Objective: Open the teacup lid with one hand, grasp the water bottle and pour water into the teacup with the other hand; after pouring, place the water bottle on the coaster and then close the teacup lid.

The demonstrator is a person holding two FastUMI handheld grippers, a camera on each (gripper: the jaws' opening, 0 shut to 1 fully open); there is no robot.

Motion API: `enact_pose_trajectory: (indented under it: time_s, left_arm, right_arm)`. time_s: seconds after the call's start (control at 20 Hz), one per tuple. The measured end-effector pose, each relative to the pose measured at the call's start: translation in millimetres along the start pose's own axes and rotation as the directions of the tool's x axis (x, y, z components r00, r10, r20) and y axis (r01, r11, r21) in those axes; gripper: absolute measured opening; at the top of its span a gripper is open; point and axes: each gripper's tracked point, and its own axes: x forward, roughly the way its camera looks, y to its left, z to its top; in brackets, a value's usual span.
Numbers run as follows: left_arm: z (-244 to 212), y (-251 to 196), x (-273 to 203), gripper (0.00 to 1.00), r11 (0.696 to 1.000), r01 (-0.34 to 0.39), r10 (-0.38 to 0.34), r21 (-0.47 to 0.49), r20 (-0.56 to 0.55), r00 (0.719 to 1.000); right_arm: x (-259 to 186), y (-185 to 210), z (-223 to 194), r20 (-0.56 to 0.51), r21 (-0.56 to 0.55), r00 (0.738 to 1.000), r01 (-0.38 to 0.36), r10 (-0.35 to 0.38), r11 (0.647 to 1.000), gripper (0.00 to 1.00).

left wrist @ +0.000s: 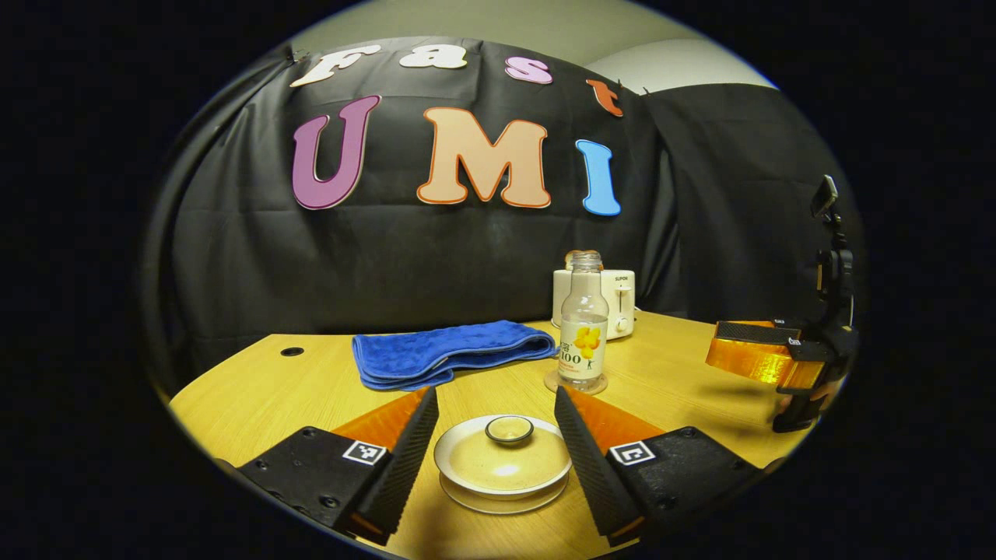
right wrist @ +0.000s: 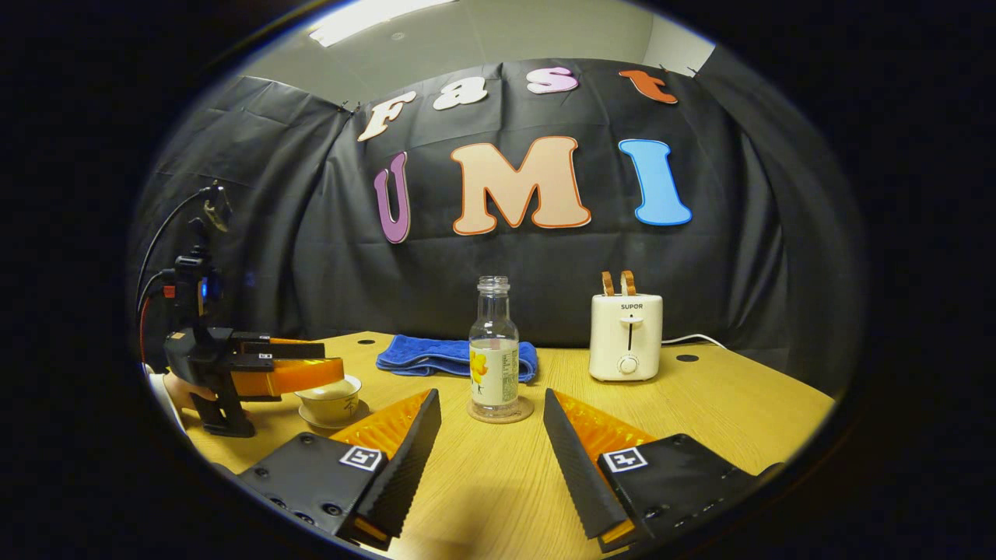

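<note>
My left gripper (left wrist: 498, 447), fingers spread, flanks the lidded teacup (left wrist: 504, 459); beyond stand the water bottle (left wrist: 583, 327) on its coaster (left wrist: 576, 385), a blue towel (left wrist: 447, 354) and a part-hidden toaster (left wrist: 618, 299). My right gripper (right wrist: 490, 447) is spread too.

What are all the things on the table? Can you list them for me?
Teacup: one, cream, lid on, on its saucer, front of table between the left gripper's open jaws.
Water bottle: one, clear, uncapped, standing on the coaster, mid-table.
Towel: one, blue, folded, behind the teacup.
Toaster: one, white, back of table.
Table: one, light wood.
Left gripper: open around the teacup.
Right gripper: open, facing the bottle.
</note>
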Motion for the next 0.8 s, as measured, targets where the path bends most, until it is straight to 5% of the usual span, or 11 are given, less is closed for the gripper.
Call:
enact_pose_trajectory:
  time_s: [0.55,0.7,0.8]
  left_arm:
    - [4,26,-43,0.93,0.974,-0.228,0.228,-0.004,0.051,0.972]
    - [4,36,-52,0.93,0.955,-0.297,0.297,-0.006,0.051,0.953]
    - [3,44,-56,0.92,0.94,-0.342,0.342,-0.008,0.047,0.938]
  right_arm:
    - [-1,-19,1,0.007,-0.004,0.995,0.102,-0.102,0.995,0.91]
    - [-4,-30,2,0.009,-0.006,0.988,0.156,-0.156,0.988,0.82]
    - [-4,-34,3,0.01,-0.007,0.983,0.184,-0.184,0.983,0.91]
